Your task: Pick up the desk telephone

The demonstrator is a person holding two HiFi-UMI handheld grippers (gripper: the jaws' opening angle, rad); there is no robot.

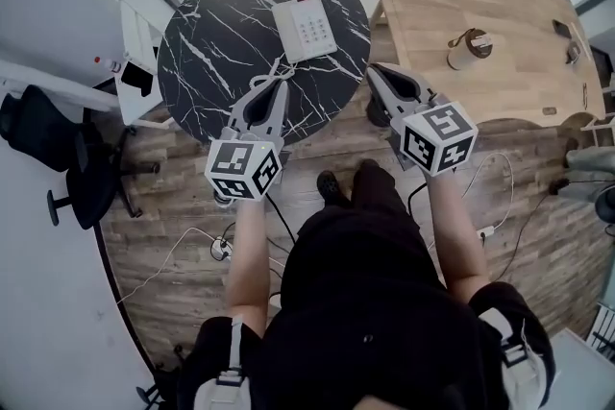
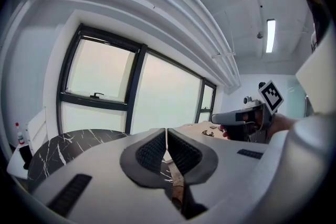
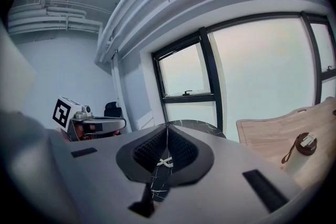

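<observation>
Black marble-pattern round table [image 1: 207,34] carries the white desk telephone [image 1: 305,27], which lies flat toward the far side, keypad up, nothing touching it. Its cord [image 1: 279,67] runs toward the left gripper [image 1: 281,84] and is lost under the tip. That gripper hovers over the table's near part, short of the phone. Left gripper [image 2: 166,131] jaws are pressed together, nothing between them. Right gripper [image 1: 375,72] sits at the table's right rim, beside the wooden table [image 1: 519,43]. Right gripper [image 3: 166,128] jaws are likewise closed and empty.

Phone can't be made out in either gripper view; both face the windows and their own jaws block most of the tabletop. Small round item with a strap [image 1: 470,46] stands on the wooden table, can't tell what it is. Wooden table is cut off at the right edge. Person's torso hides much of the plank floor [image 1: 163,206].
</observation>
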